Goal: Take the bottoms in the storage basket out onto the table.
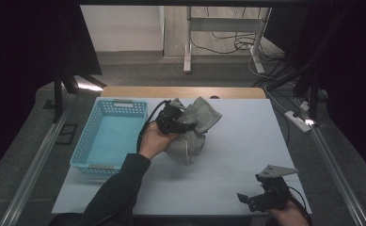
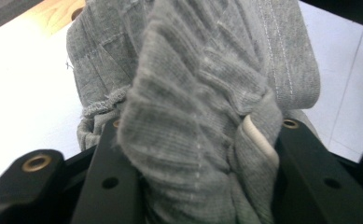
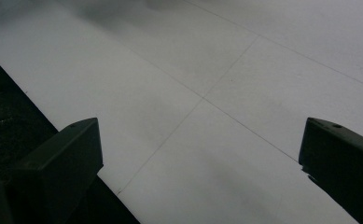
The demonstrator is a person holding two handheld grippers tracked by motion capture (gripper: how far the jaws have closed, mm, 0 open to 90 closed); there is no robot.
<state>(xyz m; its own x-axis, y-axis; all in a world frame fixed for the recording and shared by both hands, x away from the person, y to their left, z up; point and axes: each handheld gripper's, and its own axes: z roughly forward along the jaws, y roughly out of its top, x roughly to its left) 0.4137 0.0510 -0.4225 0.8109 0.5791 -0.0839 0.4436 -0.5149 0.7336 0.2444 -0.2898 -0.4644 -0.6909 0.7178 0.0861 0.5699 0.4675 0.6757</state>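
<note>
Our left claw (image 1: 183, 123) is clamped on the bunched grey garment (image 1: 194, 129) at frame centre, so we should keep that grip firm while carrying it left over the blue basket (image 1: 109, 134), the right claw (image 1: 258, 200) idling open at lower right of the tabletop (image 1: 246, 155).

One grey garment (image 1: 193, 129), one blue basket (image 1: 90, 149), two tongs: left (image 1: 186, 123) and right (image 1: 248, 199), on one tabletop (image 1: 237, 155).
</note>
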